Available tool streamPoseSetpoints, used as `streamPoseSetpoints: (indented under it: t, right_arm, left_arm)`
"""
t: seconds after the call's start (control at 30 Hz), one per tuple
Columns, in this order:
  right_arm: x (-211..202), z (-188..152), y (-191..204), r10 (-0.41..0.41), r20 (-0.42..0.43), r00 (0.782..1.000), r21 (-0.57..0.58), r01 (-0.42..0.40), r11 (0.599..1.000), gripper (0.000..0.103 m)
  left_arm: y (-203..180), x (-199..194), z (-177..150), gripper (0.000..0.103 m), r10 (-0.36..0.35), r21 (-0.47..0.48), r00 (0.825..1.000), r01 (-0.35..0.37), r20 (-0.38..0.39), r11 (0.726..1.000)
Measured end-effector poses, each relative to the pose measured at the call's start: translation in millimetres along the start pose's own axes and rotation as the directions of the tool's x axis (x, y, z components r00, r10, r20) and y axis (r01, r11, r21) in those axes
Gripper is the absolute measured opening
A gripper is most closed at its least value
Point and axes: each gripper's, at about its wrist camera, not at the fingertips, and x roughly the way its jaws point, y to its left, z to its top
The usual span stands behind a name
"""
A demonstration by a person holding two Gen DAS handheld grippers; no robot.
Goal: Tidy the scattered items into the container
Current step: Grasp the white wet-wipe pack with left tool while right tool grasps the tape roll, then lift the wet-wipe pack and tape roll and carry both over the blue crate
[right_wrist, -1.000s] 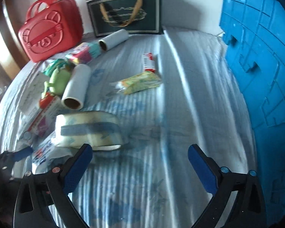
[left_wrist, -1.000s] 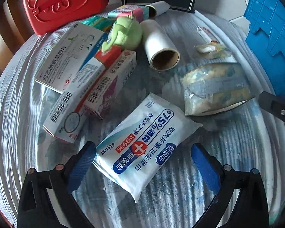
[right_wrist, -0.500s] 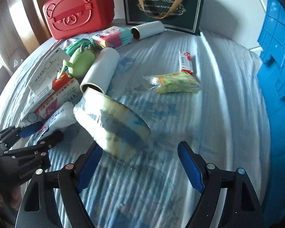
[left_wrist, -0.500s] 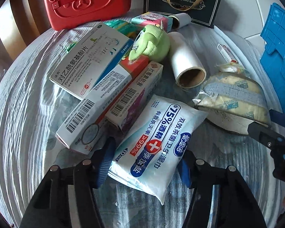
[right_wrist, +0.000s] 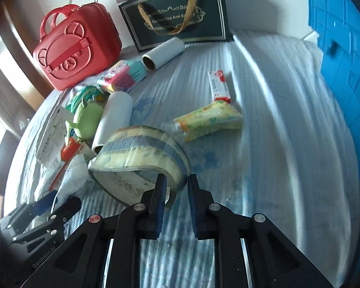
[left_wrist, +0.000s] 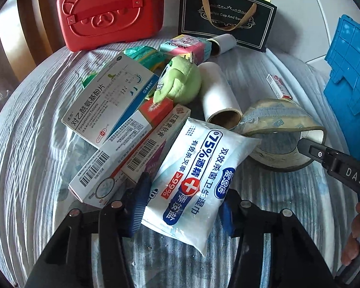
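Both closing: left gripper [left_wrist: 182, 206] squeezing soft, slippery wipes pack [left_wrist: 199, 180]; right gripper [right_wrist: 176, 199] seemingly pinching tape roll [right_wrist: 141, 158] rim, stiff, light.

We see the wipes pack [left_wrist: 199, 180] lying right of the medicine boxes [left_wrist: 122, 129], with the tape roll [left_wrist: 278, 132] further right. Behind them lie a plush toy [left_wrist: 182, 81] and a paper roll [left_wrist: 220, 98]; the crate [left_wrist: 350, 72] stands far right.

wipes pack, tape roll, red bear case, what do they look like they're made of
Wipes pack: soft glossy plastic film, by its sheen, wrinkles and sealed flat edge.
Tape roll: clear shiny printed tape, apparently wound on a pale card core, though the core's material is uncertain.
Red bear case: rigid moulded plastic, smooth semi-gloss, with an embossed bear face.
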Motion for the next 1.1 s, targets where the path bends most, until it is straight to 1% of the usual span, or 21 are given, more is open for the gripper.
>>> streamPoseSetpoints:
  t: [0.1,0.2,0.33,0.53,0.7,0.8,0.9,1.0,1.1]
  right_arm:
    - [-13,3,9,-0.048,0.068,0.996,-0.070,0.053,0.996,0.012]
    - [-25,8,19,-0.095,0.112,0.989,-0.122,0.109,0.987,0.012]
    - [-44,14,24,-0.088,0.153,0.984,-0.127,0.108,0.986,0.012]
    - [-77,23,41,-0.107,0.215,0.971,-0.148,0.141,0.979,0.012]
    - [-111,33,51,-0.131,0.274,0.953,-0.130,0.172,0.977,0.012]
    - [-140,39,57,-0.150,0.322,0.935,-0.114,0.195,0.974,0.012]
    - [-173,45,59,-0.176,0.372,0.911,-0.085,0.222,0.971,0.012]
    - [-209,52,61,-0.200,0.422,0.884,-0.057,0.246,0.968,0.012]
    - [-242,58,60,-0.234,0.467,0.853,-0.032,0.280,0.959,0.012]
  left_arm:
    - [-2,-7,3,0.048,-0.003,0.006,1.000,0.003,0.020,1.000]
    - [-4,-17,8,0.048,-0.003,0.015,0.999,0.003,0.042,1.000]
    - [-5,-33,16,0.048,-0.014,0.021,0.997,0.012,0.074,1.000]
    - [-7,-64,29,0.047,-0.040,0.036,0.991,0.036,0.125,0.999]
    - [-10,-96,40,0.047,-0.069,0.066,0.982,0.058,0.177,0.996]
    - [-14,-119,48,0.047,-0.089,0.091,0.973,0.071,0.213,0.993]
    - [-19,-145,55,0.047,-0.114,0.117,0.960,0.087,0.255,0.989]
    - [-30,-172,62,0.047,-0.149,0.151,0.944,0.108,0.295,0.983]
    - [-46,-200,70,0.047,-0.185,0.189,0.924,0.127,0.336,0.974]
